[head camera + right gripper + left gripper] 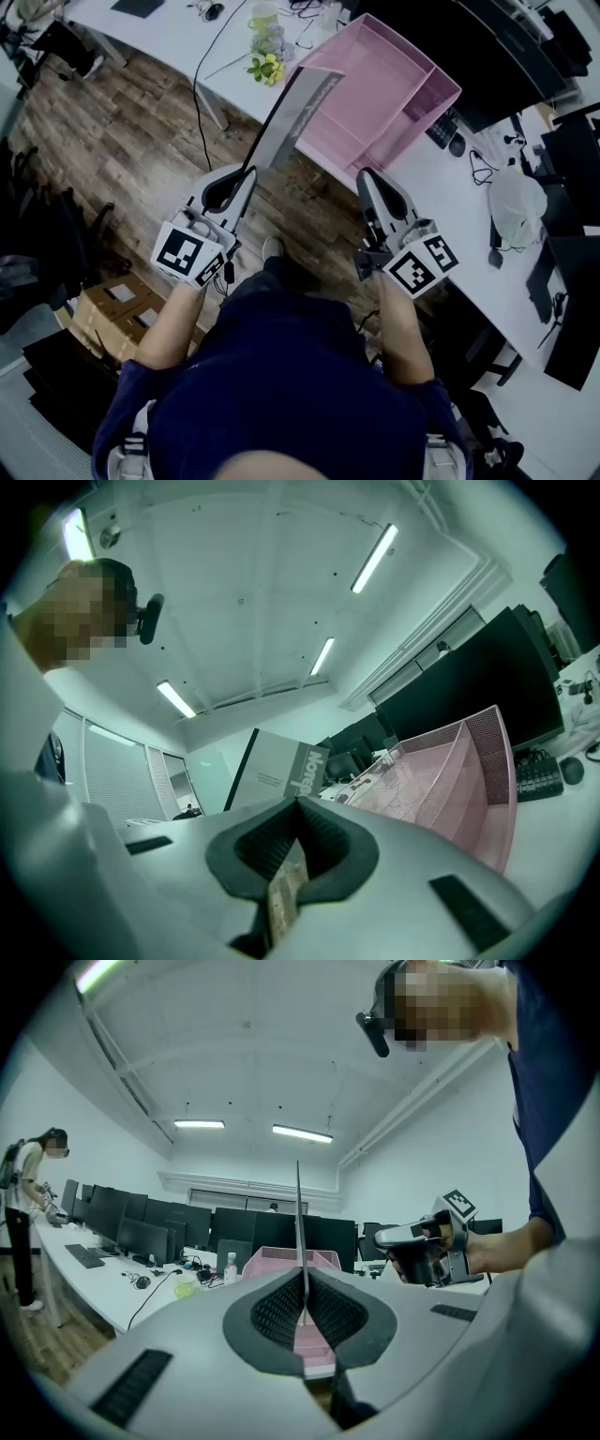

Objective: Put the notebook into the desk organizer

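Note:
A thin grey notebook (292,112) stands upright on edge, and my left gripper (246,174) is shut on its lower end. In the left gripper view the notebook (299,1227) shows edge-on as a narrow line rising from the closed jaws. Its top reaches over the near edge of the pink mesh desk organizer (412,103), which lies on the white desk. My right gripper (368,180) hovers beside the organizer's near side, shut with nothing in it. In the right gripper view the notebook's cover (281,772) stands to the left of the organizer (469,761).
Black monitors (511,42) and a keyboard (441,129) sit behind the organizer. A white bag (517,208), cables and a small plant (264,66) lie on the desk (441,202). Cardboard boxes (112,305) stand on the wooden floor at left. Another person (23,1213) stands far off.

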`<state>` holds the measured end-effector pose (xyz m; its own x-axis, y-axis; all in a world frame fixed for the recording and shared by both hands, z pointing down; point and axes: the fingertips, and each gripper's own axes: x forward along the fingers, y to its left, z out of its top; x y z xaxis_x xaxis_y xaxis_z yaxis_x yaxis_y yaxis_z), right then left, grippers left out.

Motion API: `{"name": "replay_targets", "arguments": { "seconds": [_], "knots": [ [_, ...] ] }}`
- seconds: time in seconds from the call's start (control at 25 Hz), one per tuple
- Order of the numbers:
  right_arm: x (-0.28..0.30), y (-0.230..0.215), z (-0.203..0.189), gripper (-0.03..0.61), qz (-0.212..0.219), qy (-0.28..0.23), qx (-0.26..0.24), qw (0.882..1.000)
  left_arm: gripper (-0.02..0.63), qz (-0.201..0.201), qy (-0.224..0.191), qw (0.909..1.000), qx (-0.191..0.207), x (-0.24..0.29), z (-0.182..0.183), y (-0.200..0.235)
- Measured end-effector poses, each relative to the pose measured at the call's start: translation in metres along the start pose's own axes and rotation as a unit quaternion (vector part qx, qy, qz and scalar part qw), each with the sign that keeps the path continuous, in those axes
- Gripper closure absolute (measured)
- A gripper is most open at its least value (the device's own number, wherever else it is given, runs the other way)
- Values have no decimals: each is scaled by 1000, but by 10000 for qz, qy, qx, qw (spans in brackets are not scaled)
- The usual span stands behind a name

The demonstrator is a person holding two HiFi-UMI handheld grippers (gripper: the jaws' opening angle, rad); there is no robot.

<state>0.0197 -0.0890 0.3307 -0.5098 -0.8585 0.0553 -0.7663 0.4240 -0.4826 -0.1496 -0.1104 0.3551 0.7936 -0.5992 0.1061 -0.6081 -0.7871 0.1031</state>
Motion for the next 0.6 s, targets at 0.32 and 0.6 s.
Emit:
{"name": "replay_targets", "arguments": {
  "seconds": [0.32,0.6],
  "knots": [
    [17,-6,7,577,-169,-79,-23,9998,580,-210,-38,9997,87,19,8,21],
    [23,-9,9,577,-222,-95,-26,9997,580,-258,-83,9995,174,29,16,30]
  ]
}}
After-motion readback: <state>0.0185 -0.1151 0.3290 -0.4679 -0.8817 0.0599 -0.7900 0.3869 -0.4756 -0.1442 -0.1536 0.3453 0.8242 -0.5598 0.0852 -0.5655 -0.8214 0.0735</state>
